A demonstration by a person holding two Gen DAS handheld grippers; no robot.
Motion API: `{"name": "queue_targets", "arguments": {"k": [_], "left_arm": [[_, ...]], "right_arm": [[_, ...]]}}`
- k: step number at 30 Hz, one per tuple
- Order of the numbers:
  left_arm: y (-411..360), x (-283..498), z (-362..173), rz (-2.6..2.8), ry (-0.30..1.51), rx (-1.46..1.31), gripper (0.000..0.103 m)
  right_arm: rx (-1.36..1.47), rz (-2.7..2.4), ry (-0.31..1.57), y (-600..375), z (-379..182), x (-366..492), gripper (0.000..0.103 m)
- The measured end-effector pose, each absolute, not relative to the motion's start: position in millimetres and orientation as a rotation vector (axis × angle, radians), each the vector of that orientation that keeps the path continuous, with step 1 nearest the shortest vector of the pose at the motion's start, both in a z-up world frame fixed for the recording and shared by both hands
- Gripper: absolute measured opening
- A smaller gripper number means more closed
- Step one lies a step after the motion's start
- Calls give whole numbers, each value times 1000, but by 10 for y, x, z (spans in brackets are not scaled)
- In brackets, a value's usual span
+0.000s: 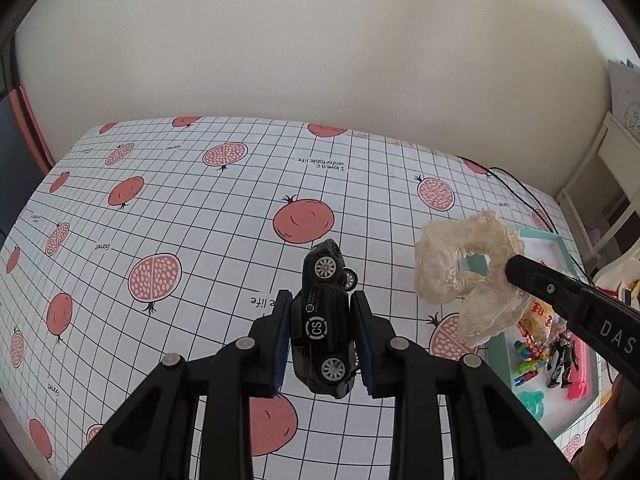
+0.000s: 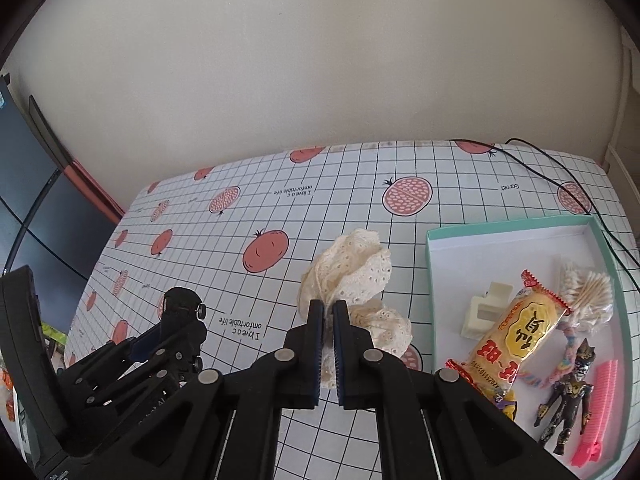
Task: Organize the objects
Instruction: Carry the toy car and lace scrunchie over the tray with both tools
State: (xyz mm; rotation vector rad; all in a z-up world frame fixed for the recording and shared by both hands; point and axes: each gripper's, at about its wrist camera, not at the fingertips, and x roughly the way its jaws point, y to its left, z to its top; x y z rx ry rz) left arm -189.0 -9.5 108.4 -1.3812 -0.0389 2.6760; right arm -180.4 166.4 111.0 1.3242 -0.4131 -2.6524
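My left gripper (image 1: 320, 300) is shut on a black toy car (image 1: 325, 322), held nose-up above the pomegranate-print tablecloth (image 1: 180, 208). The right gripper (image 2: 328, 308) is shut on a cream lace scrunchie (image 2: 348, 276), lifted over the table just left of a mint-green box (image 2: 430, 264). From the left wrist view the scrunchie (image 1: 460, 264) hangs off the right gripper's finger (image 1: 532, 276) near the box's (image 1: 496, 350) left wall. From the right wrist view the left gripper (image 2: 176, 320) and the car's dark end (image 2: 182, 298) sit at the lower left.
The box holds a yellow snack packet (image 2: 516, 332), cotton swabs (image 2: 588, 292), a white clip (image 2: 484, 312), a dark action figure (image 2: 568, 396), a pink comb (image 2: 598, 408) and a braided cord (image 2: 560, 360). A black cable (image 2: 560, 172) runs along the far right. A wall backs the table.
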Motion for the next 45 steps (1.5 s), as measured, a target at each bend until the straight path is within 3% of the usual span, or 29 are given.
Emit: {"name": "queue_targets", "arguments": {"k": [35, 45], "left_arm": [[1788, -1147, 1504, 2422, 127, -1169, 30], [2112, -1011, 1231, 2358, 244, -1219, 31]], "right_arm": [[1244, -2975, -671, 3613, 1579, -900, 5], [1440, -2939, -668, 3745, 1179, -937, 5]]}}
